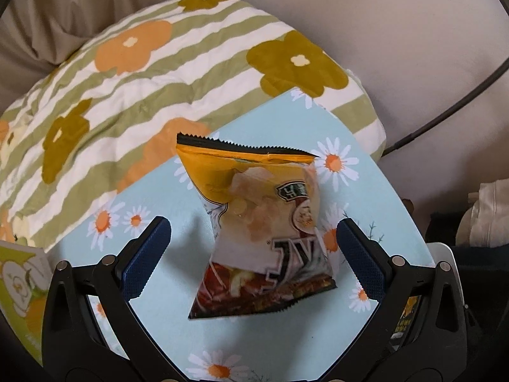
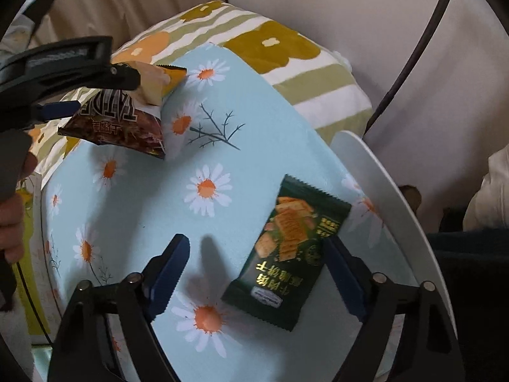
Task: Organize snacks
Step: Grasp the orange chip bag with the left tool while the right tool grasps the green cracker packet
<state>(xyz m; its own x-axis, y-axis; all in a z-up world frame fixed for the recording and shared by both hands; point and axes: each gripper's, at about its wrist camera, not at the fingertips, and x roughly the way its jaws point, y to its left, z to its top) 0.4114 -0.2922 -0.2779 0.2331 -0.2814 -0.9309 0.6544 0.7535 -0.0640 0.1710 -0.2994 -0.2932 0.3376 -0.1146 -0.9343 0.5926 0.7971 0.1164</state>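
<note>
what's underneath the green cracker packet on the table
The green cracker packet lies flat on the daisy-print tablecloth, which covers the white table. Whatever cloth pattern sits directly beneath the packet is hidden.

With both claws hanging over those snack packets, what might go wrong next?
1. The left claw is open around the puffy chip bag. Closing hard might crush the chips or make the slick bag slip out.
2. The green cracker packet lies flat on the daisy cloth, close to the right finger of the open right claw. A grab may pinch the cloth or nudge the packet toward the white table rim.
</note>
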